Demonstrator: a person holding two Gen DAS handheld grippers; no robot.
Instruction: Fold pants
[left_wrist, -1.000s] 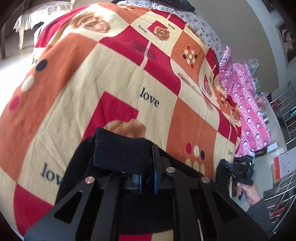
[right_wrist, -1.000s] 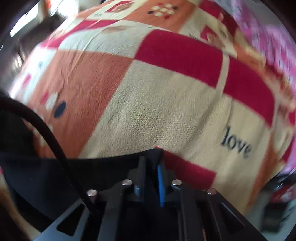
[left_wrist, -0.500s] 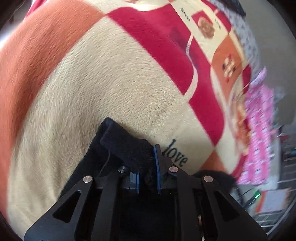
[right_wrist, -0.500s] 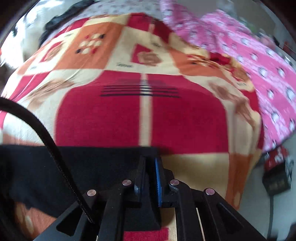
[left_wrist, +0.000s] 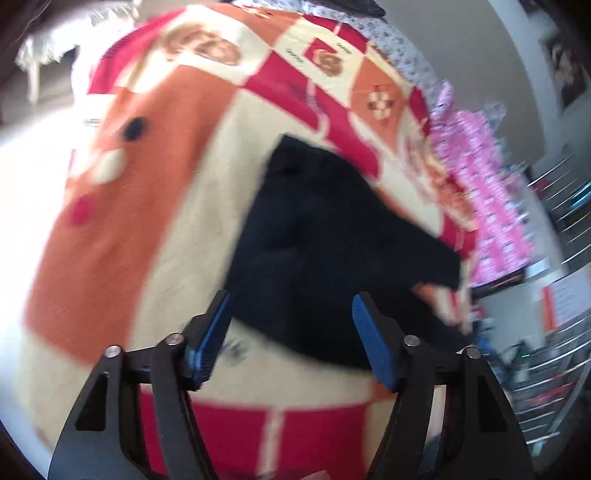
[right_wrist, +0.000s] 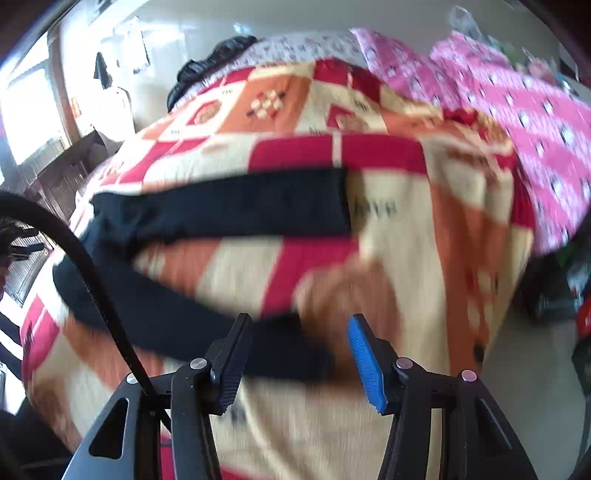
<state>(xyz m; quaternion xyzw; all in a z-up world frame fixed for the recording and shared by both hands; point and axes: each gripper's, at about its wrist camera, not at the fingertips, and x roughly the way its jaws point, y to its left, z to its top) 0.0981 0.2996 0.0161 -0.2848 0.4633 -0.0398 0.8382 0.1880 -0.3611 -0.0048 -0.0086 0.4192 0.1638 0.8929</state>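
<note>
Risk: the black pants (left_wrist: 325, 236) lie loose and uneven on the patterned blanket (left_wrist: 155, 206); judging by the splayed legs, the fold may end up crooked.
Cause: both legs (right_wrist: 221, 210) lie apart, not stacked.
Left gripper (left_wrist: 291, 332): jaws have just been opening, now wide, holding nothing; the pants sit just beyond.
Right gripper (right_wrist: 299, 354): likewise just opened wide, gripping nothing; near leg (right_wrist: 177, 317) passes under it, contact unclear.

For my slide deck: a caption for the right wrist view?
Open right gripper above black pants laid out on a patterned blanket.
</note>
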